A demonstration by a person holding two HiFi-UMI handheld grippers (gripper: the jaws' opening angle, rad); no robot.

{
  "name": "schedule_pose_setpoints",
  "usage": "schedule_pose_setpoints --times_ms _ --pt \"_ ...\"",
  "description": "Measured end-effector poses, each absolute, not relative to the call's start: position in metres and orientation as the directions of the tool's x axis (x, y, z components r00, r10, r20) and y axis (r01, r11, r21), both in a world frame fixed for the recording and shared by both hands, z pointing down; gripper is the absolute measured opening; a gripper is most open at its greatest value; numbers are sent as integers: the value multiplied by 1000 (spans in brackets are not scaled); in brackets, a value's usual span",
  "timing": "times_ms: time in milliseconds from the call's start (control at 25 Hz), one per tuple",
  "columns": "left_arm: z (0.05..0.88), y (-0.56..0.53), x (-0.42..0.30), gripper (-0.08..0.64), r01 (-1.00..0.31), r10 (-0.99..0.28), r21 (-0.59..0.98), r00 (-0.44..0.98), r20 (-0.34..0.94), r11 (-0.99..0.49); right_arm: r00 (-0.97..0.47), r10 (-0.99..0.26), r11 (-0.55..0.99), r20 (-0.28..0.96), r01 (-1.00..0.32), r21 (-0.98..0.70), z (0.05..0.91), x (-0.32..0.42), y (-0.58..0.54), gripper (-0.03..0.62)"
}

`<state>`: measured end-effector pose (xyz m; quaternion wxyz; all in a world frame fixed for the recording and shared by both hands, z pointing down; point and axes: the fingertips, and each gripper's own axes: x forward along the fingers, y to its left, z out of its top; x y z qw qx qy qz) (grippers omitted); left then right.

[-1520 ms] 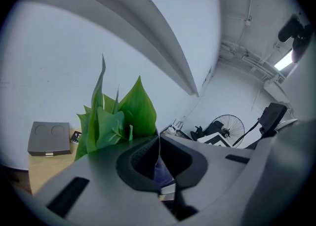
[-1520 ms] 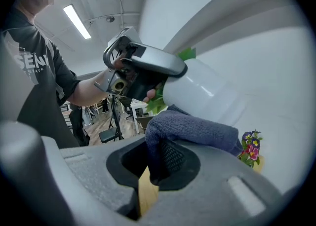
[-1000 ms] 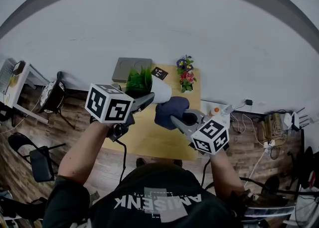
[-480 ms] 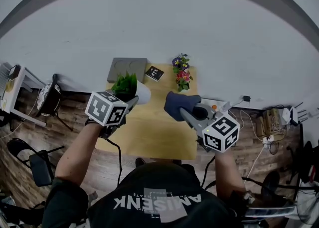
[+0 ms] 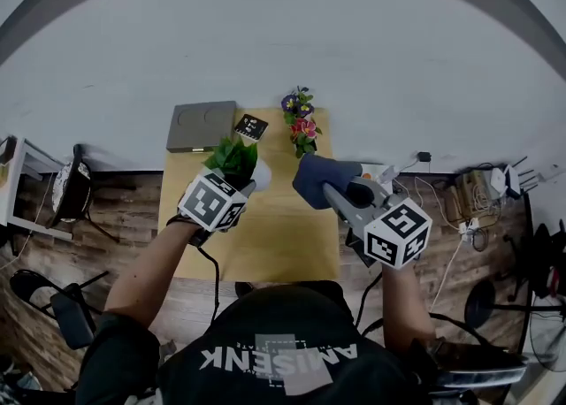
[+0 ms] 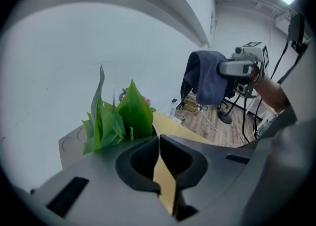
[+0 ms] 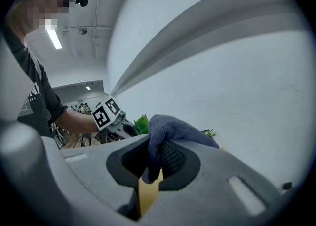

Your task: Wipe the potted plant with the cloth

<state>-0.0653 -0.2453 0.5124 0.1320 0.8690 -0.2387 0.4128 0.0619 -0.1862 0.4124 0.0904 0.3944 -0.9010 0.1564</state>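
Cloth & plant, touching 1 s ago, now sit apart. L gripper (image 6: 159,138) jaws pressed together at the rim of the green-leaved plant in a white pot (image 5: 237,161), pinching it as far as can be seen. R gripper (image 7: 157,147) clamped on the dark blue fabric cloth (image 7: 174,124), held right of the plant. White print on the person's black shirt is upside down, approx. "AMISENK". Behind the plant on the light wooden table (image 5: 283,235): grey square tray (image 5: 202,126), black marker card (image 5: 251,126), small pot of coloured flowers (image 5: 299,120).
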Motion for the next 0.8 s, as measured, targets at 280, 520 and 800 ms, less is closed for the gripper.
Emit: schedule_pose_setpoints --times_ms 280,520,800 --pt "575 -245 -36 14 -425 -254 -42 457 852 -904 -623 -731 570 278 -782 -252 422 100 -188 28" --pt "612 -256 -22 17 -382 -257 -96 396 881 -919 -596 -758 528 266 -799 -288 430 127 -191 28" --pt "645 -272 -14 18 -331 -311 -205 308 899 -921 -600 -746 526 287 -796 -298 441 141 -194 28"
